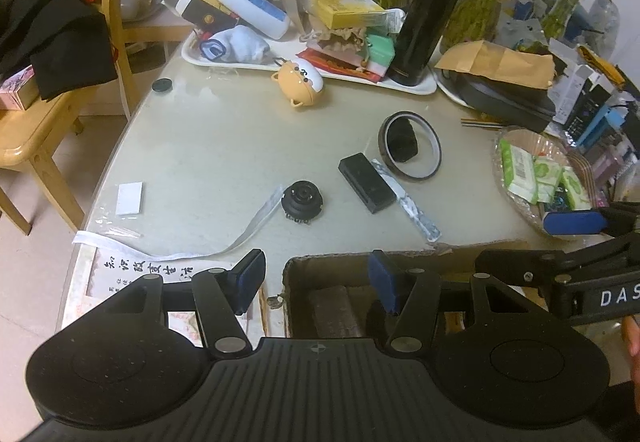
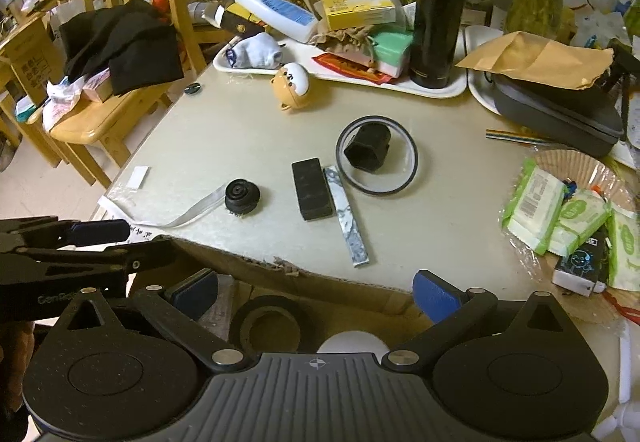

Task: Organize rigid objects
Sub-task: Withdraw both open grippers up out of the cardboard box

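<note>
Hovering over the box [image 2: 344, 282], the right gripper [image 2: 316, 296] gapes empty; the left gripper [image 1: 316, 282] hangs half-open, empty.

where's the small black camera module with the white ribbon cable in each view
Left wrist view: the camera module lies just below centre on the table, above the gap between the gripper's fingers.
Right wrist view: the camera module lies left of centre.
Shared landmark: the flat black box lies just to its right in both.
</note>
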A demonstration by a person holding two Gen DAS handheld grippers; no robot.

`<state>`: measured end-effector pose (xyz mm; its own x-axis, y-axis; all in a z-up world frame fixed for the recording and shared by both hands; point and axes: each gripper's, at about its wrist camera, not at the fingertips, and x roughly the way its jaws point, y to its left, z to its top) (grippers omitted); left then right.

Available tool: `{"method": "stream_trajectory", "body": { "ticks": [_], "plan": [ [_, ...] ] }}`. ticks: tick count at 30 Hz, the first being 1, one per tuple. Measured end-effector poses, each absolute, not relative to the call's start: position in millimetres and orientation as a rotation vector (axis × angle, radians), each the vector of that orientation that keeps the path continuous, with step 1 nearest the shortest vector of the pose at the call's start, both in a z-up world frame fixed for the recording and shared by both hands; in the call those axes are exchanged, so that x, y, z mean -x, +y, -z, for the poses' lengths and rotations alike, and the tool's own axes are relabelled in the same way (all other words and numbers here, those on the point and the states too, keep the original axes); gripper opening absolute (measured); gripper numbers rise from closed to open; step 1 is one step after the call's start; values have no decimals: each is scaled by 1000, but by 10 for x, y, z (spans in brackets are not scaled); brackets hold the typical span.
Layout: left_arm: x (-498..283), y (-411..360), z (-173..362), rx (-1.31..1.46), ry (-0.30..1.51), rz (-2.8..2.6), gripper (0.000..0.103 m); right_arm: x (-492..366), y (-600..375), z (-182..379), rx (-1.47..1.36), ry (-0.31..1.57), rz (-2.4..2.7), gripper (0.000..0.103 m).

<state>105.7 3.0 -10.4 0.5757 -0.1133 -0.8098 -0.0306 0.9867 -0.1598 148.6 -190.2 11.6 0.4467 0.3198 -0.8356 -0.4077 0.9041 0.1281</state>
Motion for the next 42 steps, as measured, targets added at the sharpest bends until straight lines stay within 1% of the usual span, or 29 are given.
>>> {"method": "stream_trajectory", "body": {
  "ticks": [23, 27, 32, 38, 42],
  "plan": [
    [-1139, 72, 71, 139, 937, 80, 56, -1631, -1995, -67, 124, 1027, -358, 103],
    [-1203, 41, 126, 135, 928, 93, 56, -1657, -1991, -70, 128, 1026, -352, 103],
    [-1279, -10, 248, 141, 967, 110, 56, -1676, -1993, -85, 125, 1026, -360, 103],
    [-1296, -45, 272, 95, 955, 136, 56, -1758, -2048, -96, 94, 1034, -340, 103],
    [-1370, -3, 251, 110, 952, 135, 56, -1838, -2107, -85, 71, 1045, -303, 103]
  ]
}}
